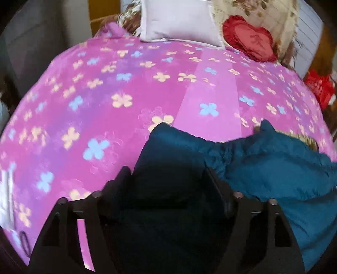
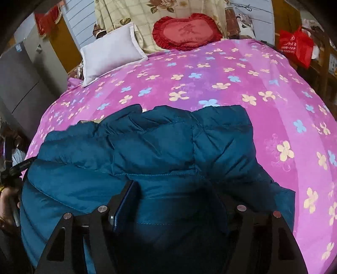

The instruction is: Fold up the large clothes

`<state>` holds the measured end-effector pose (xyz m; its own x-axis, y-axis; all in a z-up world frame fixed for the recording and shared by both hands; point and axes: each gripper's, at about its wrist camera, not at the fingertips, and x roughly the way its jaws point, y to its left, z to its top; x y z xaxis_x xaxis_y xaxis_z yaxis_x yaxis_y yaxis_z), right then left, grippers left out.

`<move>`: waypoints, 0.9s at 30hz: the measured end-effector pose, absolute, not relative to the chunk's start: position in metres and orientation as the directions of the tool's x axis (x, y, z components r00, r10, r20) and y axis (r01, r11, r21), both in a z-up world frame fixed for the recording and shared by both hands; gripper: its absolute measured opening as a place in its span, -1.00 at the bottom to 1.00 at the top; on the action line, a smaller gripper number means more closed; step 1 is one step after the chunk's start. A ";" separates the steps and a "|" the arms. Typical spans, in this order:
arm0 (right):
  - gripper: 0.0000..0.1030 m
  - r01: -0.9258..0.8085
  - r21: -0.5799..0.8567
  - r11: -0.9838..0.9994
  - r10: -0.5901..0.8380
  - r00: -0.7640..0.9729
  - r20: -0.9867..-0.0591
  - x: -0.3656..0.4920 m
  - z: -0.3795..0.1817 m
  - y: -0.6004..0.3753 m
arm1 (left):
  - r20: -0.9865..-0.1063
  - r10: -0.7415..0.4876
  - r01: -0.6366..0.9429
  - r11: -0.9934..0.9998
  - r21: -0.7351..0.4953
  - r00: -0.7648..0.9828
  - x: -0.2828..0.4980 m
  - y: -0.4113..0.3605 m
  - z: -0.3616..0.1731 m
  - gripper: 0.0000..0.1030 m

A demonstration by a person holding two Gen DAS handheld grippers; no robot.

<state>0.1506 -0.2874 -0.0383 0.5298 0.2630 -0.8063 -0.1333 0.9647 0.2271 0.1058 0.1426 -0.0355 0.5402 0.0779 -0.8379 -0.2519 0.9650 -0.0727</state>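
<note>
Tongs first: the left gripper (image 1: 166, 179) has its two black fingers spread wide, and teal fabric lies dark in the gap between them; the pads do not seem to press on it, though the shadow there makes contact hard to judge. The right gripper (image 2: 174, 194) is likewise wide apart, its fingers standing either side of a ridge of the same cloth without pinching it.

That cloth is a teal quilted jacket (image 2: 147, 147), puffy and stitched in bands, lying in a rumpled heap on the bed's near edge. From the left wrist view it spreads from the gripper toward the near right corner of the bed (image 1: 273, 164); from the right wrist view it covers the near left part, its far hem ragged and uneven. A hand (image 2: 8, 202) and part of the other tool show at the left border of that view, just beside the jacket.

Under it lies a pink bedspread (image 2: 210, 84) printed with cream and blue flowers. At the far edge rest a white pillow (image 2: 109, 54) toward the left corner and a red heart-shaped cushion (image 2: 185, 31) near the middle, leaning against a cream floral quilt (image 2: 126, 14). Beyond the far right corner hangs a red bag (image 2: 294, 46).
</note>
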 end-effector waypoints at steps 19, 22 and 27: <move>0.62 -0.095 0.149 0.984 0.171 0.723 -0.670 -0.082 0.067 -0.277 | -0.652 -0.046 0.031 0.999 -0.034 0.757 -0.117 0.073 0.067 0.48; 0.74 -0.104 0.103 0.989 0.146 0.737 -0.660 -0.124 0.075 -0.266 | -0.637 -0.074 0.096 0.995 0.000 0.767 -0.166 0.052 0.065 0.53; 0.89 -0.087 -0.014 0.996 0.056 0.755 -0.653 -0.180 0.078 -0.247 | -0.641 -0.110 0.174 0.984 0.037 0.760 -0.221 0.024 0.060 0.53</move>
<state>-0.1797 -0.2472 0.0784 0.7551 0.0562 -0.6532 -0.0865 0.9961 -0.0142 -0.2209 0.0240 0.0597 0.7597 -0.1097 -0.6410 0.1736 0.9841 0.0373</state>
